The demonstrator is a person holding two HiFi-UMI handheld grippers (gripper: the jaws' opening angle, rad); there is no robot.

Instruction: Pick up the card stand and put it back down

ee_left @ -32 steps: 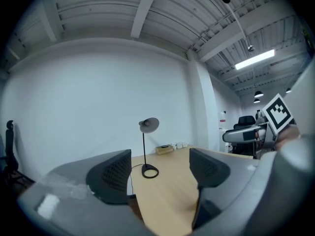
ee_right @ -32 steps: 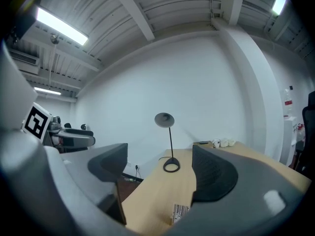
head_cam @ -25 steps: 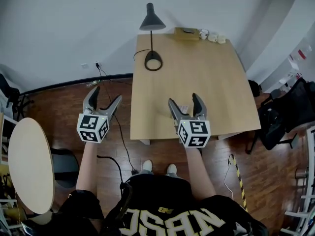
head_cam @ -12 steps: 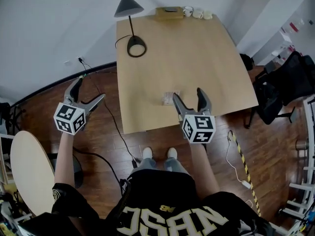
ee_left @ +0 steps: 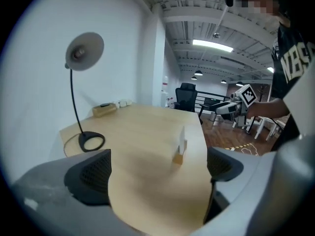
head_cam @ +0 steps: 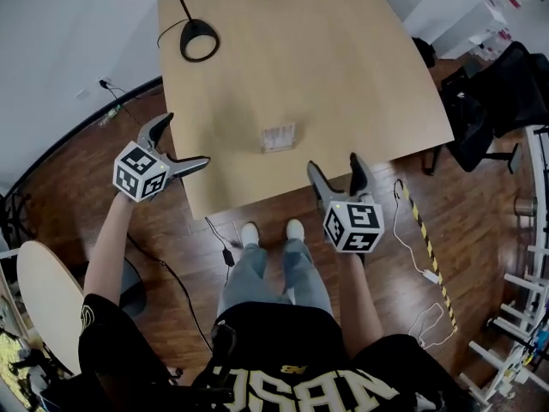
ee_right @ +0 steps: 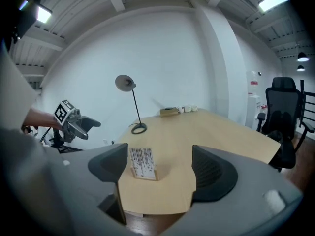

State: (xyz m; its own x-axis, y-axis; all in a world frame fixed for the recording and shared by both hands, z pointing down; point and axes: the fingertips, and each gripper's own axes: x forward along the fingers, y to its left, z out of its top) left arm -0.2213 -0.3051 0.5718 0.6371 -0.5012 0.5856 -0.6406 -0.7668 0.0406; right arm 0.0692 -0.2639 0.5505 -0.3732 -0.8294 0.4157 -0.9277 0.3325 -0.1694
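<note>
The card stand (head_cam: 278, 137) stands on the table (head_cam: 343, 58), close to the near edge, and nothing is touching it. The left gripper (head_cam: 183, 142) is off to the left, its jaws opening with nothing in them. The right gripper (head_cam: 335, 166) is wide apart and empty too. I think the lift is either all done or not started.

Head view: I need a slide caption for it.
Card stand untouched on the table; left gripper opening, empty, right gripper open, both clear of it.

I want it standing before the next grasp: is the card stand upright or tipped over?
Upright. The card stand rests on its wooden base on the table, the card rising vertically in both gripper views.
</note>
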